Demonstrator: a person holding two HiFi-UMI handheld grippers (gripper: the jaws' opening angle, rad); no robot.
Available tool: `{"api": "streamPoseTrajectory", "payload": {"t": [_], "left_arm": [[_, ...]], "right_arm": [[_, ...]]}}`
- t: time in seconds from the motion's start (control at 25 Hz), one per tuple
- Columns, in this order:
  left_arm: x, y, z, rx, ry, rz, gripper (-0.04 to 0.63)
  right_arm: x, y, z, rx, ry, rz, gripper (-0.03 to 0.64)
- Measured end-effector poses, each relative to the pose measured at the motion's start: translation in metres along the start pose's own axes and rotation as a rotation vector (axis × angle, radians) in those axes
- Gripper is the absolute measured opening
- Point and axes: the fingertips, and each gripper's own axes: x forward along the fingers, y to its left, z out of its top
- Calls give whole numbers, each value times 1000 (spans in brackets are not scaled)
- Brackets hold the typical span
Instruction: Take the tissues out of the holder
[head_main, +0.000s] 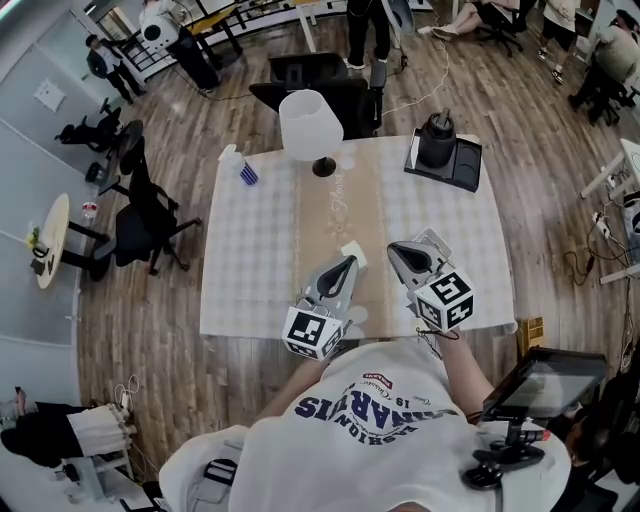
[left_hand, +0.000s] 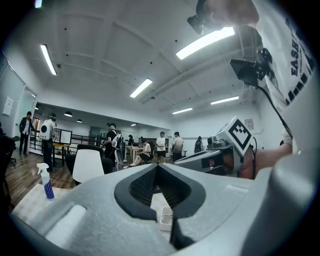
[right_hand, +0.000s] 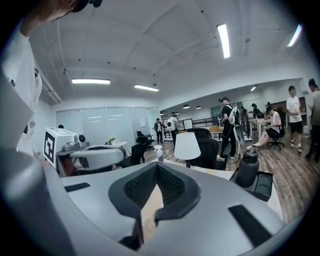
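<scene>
A small white holder (head_main: 355, 247) stands on the checked tablecloth (head_main: 260, 250) near the table's front, just beyond the tip of my left gripper (head_main: 350, 262). In the left gripper view the holder (left_hand: 166, 218) shows as a little white box low in the gap behind the jaws. The left gripper (left_hand: 157, 166) has its jaw tips together, with nothing between them. My right gripper (head_main: 393, 250) hovers to the right of the holder, apart from it. It is shut too, and in its own view the right gripper (right_hand: 156, 166) holds nothing. I cannot make out any tissue.
A white lamp (head_main: 311, 127) stands at the table's far middle. A black bottle (head_main: 437, 140) sits on a black tray (head_main: 467, 168) at the far right. A spray bottle (head_main: 240, 165) is at the far left. Office chairs and several people are beyond the table.
</scene>
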Motion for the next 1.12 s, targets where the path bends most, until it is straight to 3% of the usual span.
{"api": "streamPoseTrajectory", "payload": {"t": [0.4, 0.92, 1.12], "left_arm": [[1, -1, -2, -16, 15, -7, 5], [1, 16, -10, -44, 4, 5, 5], [9, 11, -22, -75, 7, -29, 5]], "right_arm": [[-3, 4, 8, -77, -35, 7, 6], [14, 6, -1, -87, -25, 19, 6], [15, 0, -10, -82, -11, 6, 6]]}}
